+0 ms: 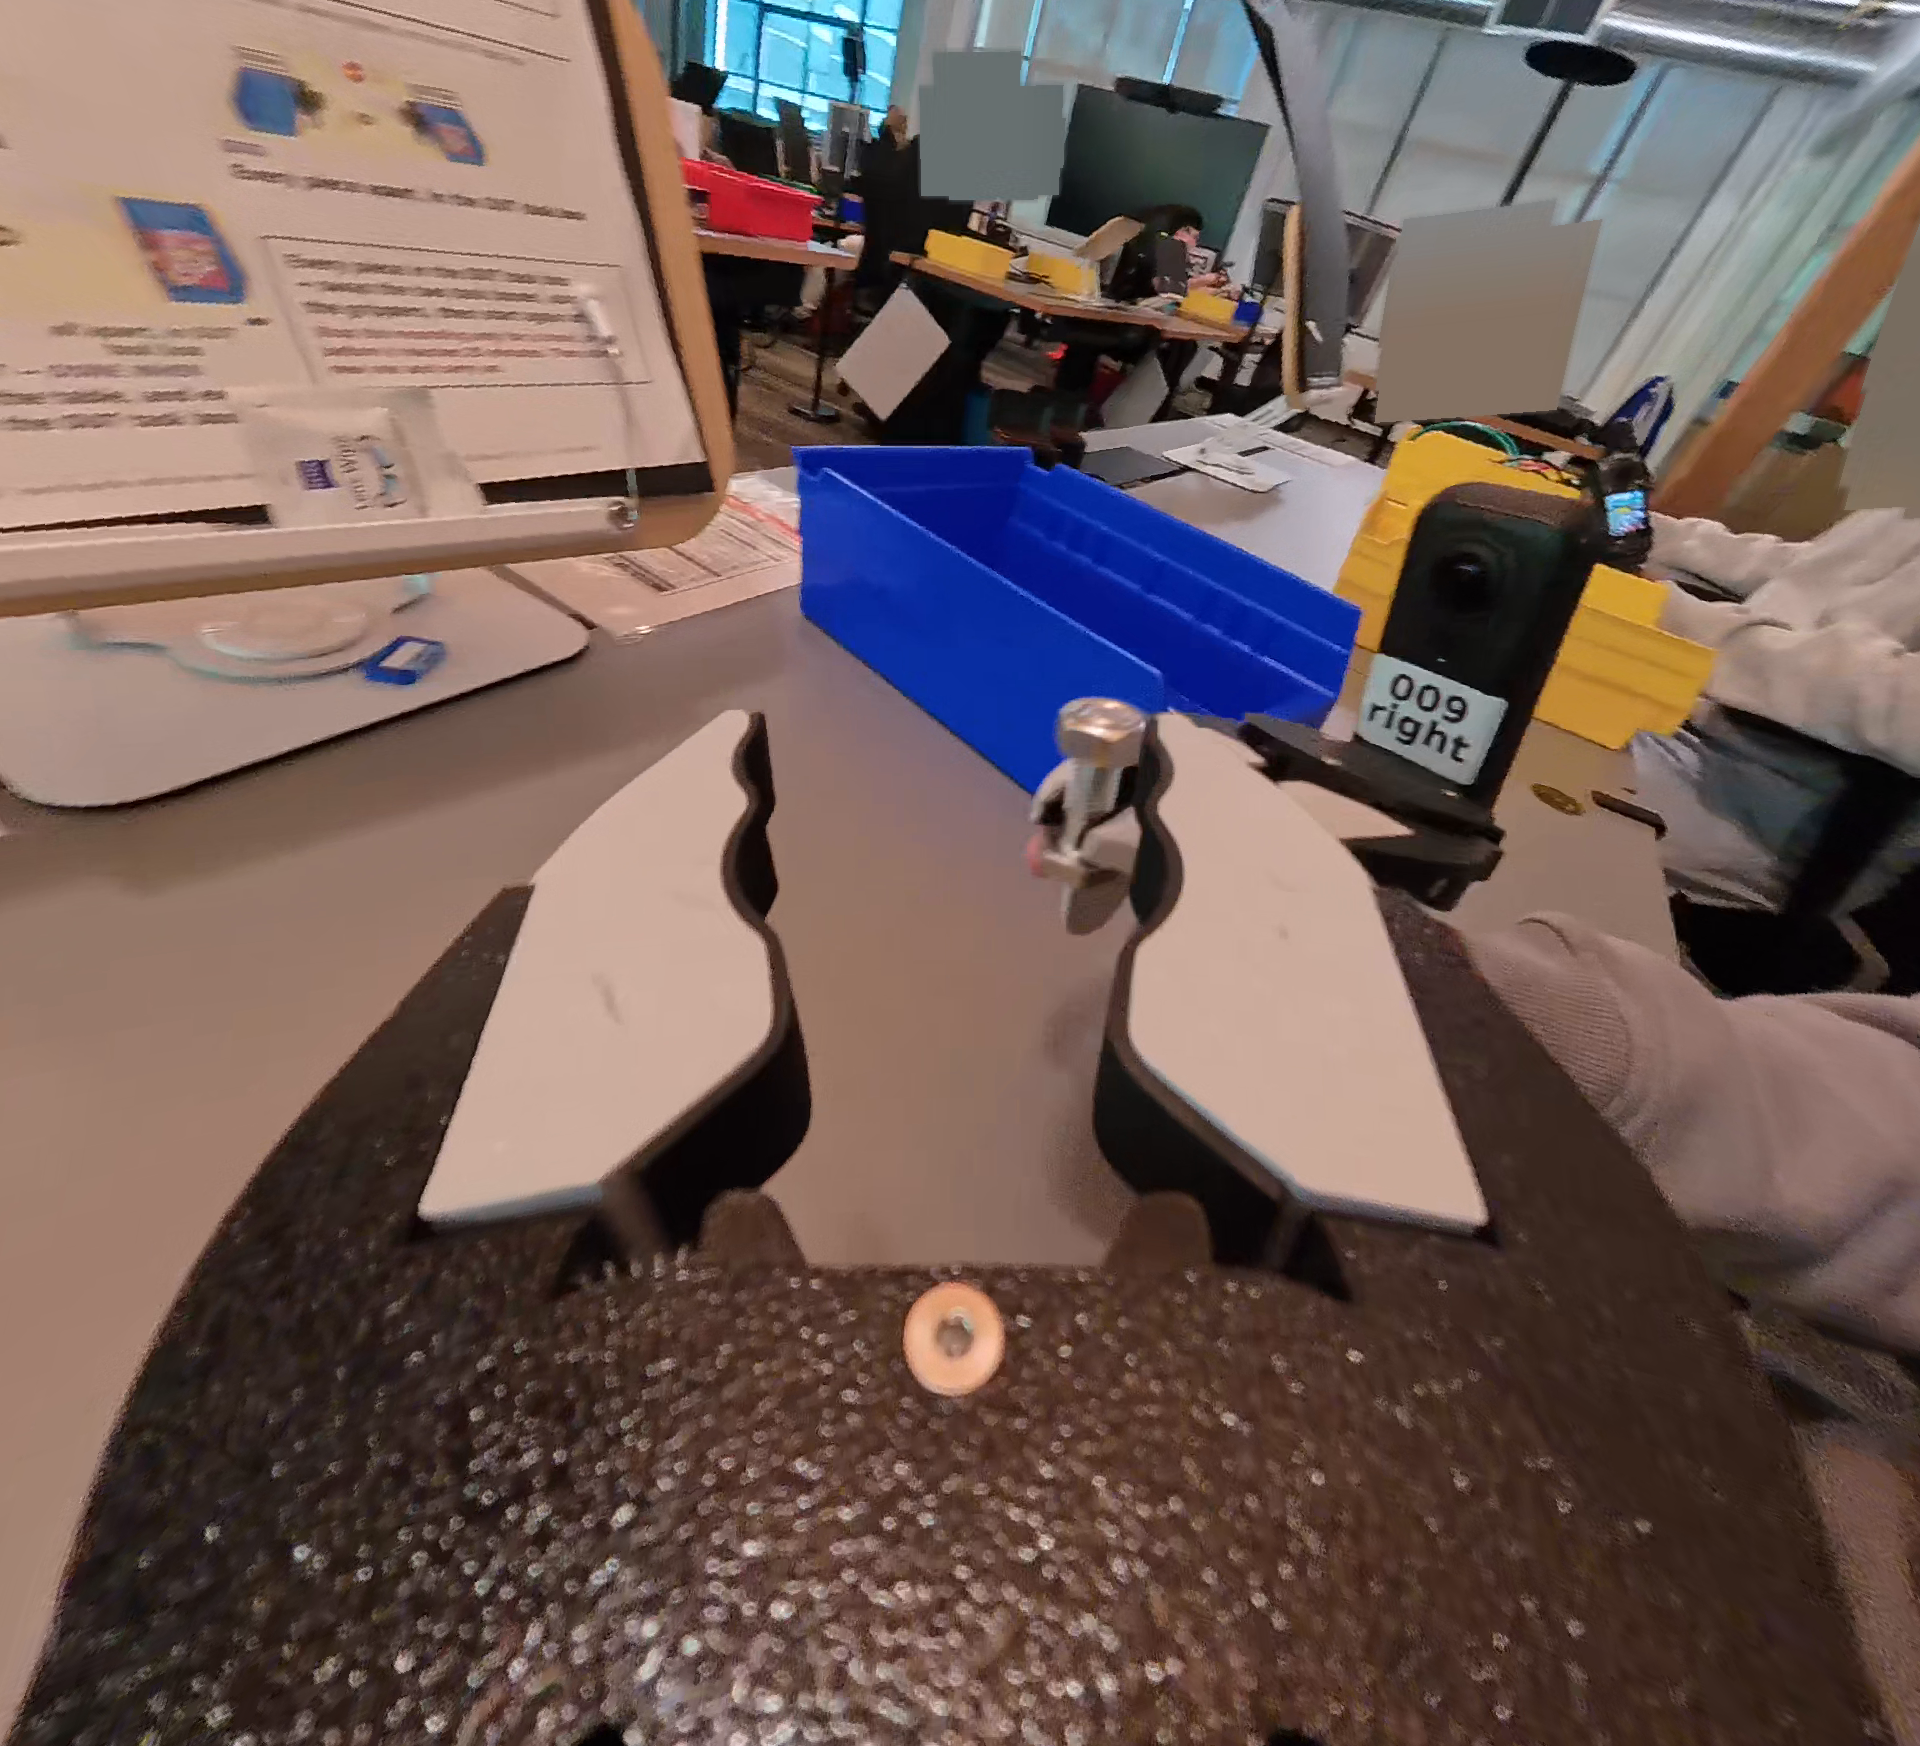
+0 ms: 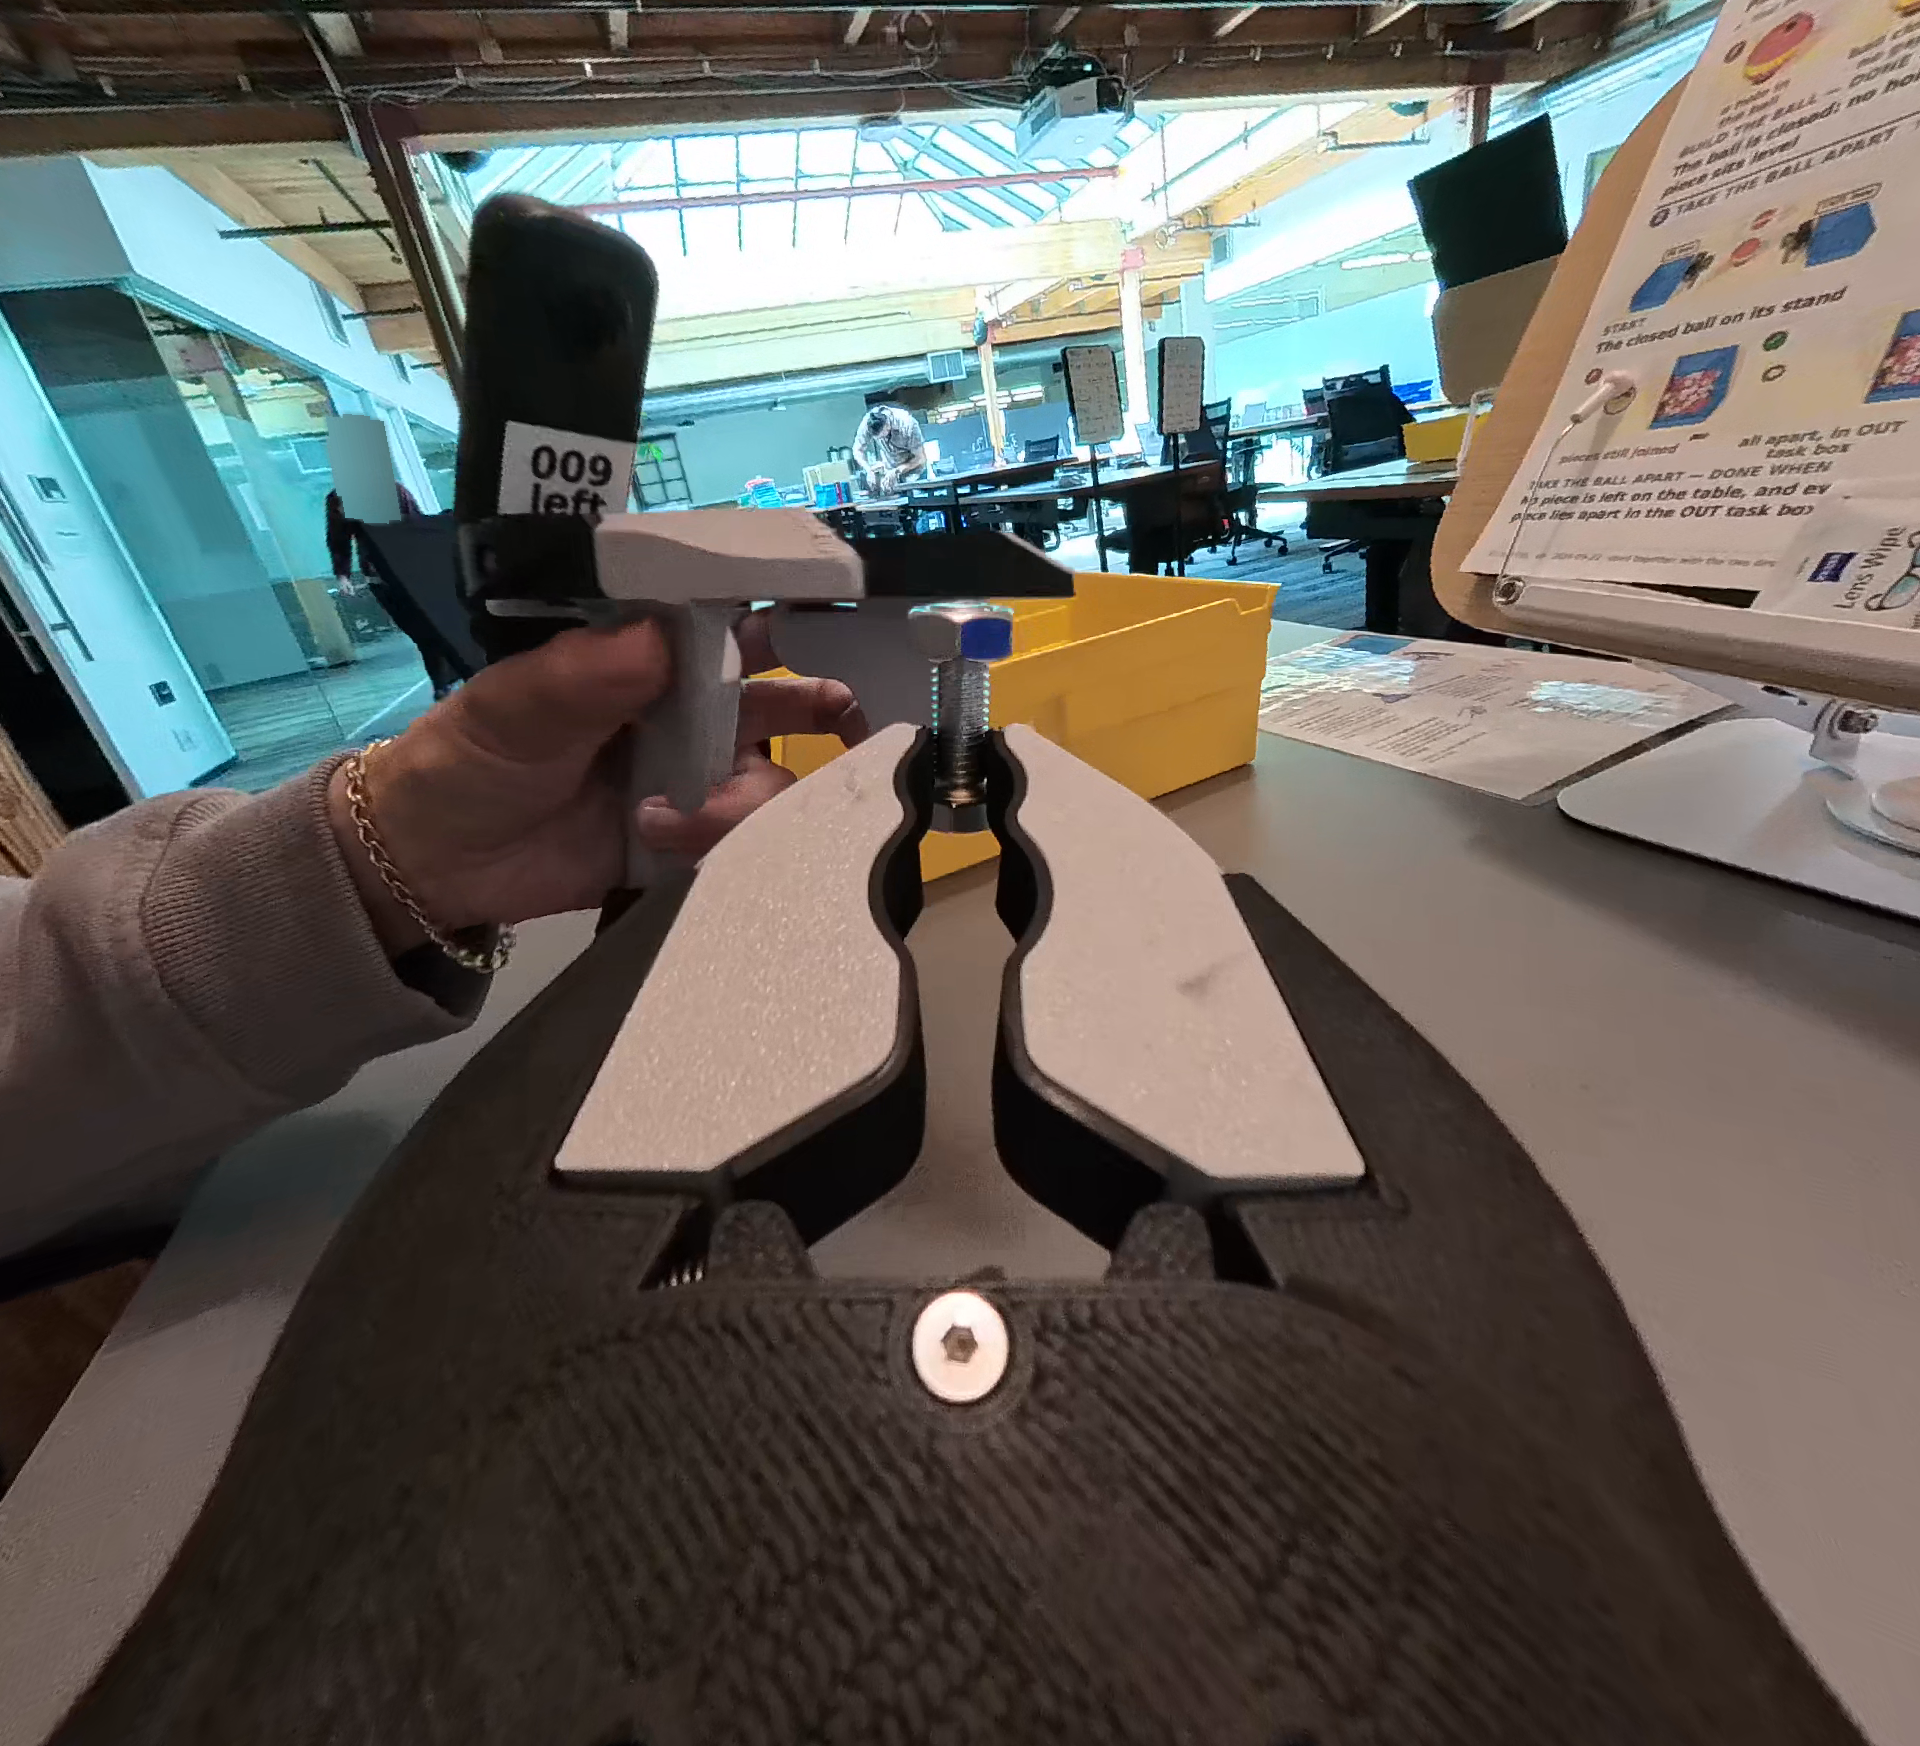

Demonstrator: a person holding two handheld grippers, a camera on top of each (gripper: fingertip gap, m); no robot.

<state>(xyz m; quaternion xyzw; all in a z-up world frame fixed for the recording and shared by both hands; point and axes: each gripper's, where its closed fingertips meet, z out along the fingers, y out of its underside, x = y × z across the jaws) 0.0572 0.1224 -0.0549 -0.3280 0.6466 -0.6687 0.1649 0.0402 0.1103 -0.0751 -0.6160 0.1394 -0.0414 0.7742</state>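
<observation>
Steel bolt (image 2: 957, 709) stands upright, clamped in the right gripper (image 2: 958, 761). The left gripper (image 1: 951, 761), hand-held (image 2: 540, 761) level beside it, gapes wide, holding nothing.

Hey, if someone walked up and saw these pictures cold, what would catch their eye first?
Probably the silver bolt, standing upright with its threaded shank pinched between the right tool's fingertips above the grey table. Next, the left tool, jaws wide apart with nothing between the pads, right beside that bolt. Then the bright bins: a blue bin and a yellow bin behind them.
</observation>
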